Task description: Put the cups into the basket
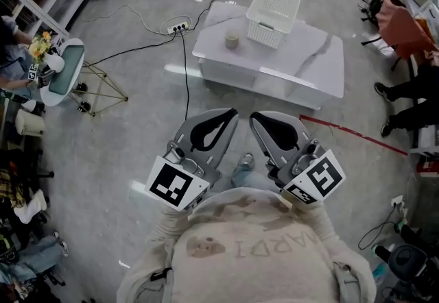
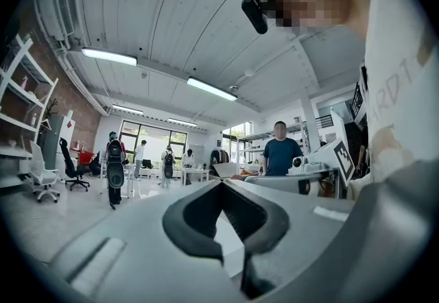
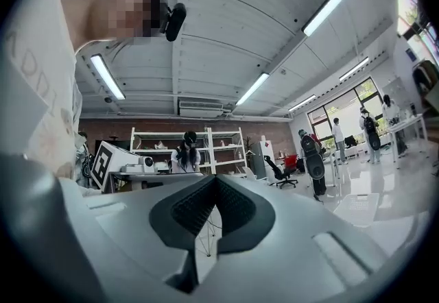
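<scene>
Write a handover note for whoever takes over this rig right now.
Left gripper: shut, empty, held near the person's chest.
Right gripper: shut, empty, beside it.
One cup stands on the white table, just left of the basket in the head view, well ahead of both grippers.
Done: nothing; no cup shows in the basket.
Left: approach, grasp the cup, put it in the basket.

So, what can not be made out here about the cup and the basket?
- Inside of the basket: head view, too far; cups in it cannot be told.
- The cup: head view, too small to see if it holds anything.
- The floor below: head view, hidden by the left hand-held gripper, the right hand-held gripper and the torso.
</scene>
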